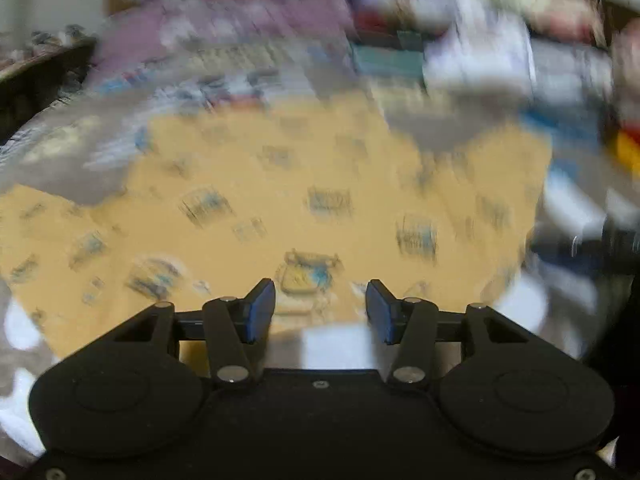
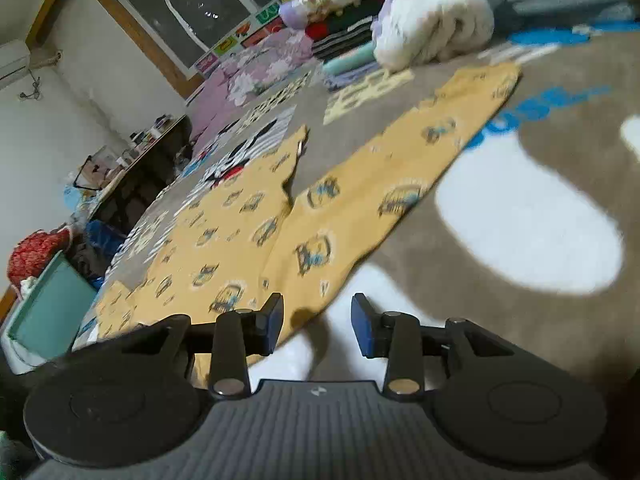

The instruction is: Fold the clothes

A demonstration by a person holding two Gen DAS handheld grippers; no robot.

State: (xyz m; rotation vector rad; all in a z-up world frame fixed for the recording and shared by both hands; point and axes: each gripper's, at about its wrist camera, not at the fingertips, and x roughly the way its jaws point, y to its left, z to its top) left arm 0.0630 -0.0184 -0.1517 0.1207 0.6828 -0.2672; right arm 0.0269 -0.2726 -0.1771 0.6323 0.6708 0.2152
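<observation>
A yellow garment with small blue printed figures [image 2: 256, 224] lies spread flat on a grey-brown patterned blanket [image 2: 560, 160]. One part reaches away to the upper right [image 2: 472, 108]. In the blurred left wrist view the same garment [image 1: 320, 184] fills the middle. My left gripper [image 1: 320, 308] is open and empty, just above the garment's near edge. My right gripper [image 2: 317, 324] is open and empty at the garment's near right edge, its left finger [image 2: 272, 320] over the yellow cloth.
A white quilt with purple flowers [image 2: 432, 20] and stacked folded textiles [image 2: 344, 36] sit at the blanket's far side. A dark low table with clutter [image 2: 140, 160] and a teal box [image 2: 48, 312] stand to the left. A window [image 2: 208, 0] is behind.
</observation>
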